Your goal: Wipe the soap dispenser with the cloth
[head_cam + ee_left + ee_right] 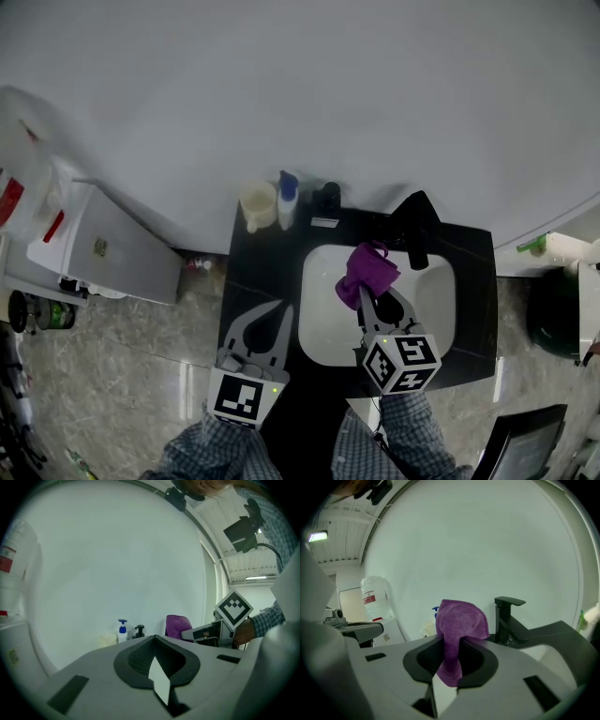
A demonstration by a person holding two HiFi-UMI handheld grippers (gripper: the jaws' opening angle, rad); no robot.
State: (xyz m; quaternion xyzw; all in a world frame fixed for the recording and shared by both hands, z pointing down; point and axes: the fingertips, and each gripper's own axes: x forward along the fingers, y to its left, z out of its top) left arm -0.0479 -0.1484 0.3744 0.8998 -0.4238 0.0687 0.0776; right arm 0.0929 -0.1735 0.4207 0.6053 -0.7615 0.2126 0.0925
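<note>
A: Your left gripper hangs over the counter, jaws together on nothing.

B: Ahead of it at the wall, just right of the cup, you have two upright pump bottles: a blue-topped bottle, then a black bottle.

A: Which one the task means, I can't tell; that's your call.

B: Your right gripper is clamped on the purple cloth, held over the sink, with the faucet just to its right.

A: So both bottles lie ahead and to the left of the cloth, apart from it, long axis vertical.

B: Your cloth hand looks about as near as the empty one. You'd likely swing forward-left, then stroke up and down the bottle's side.
</note>
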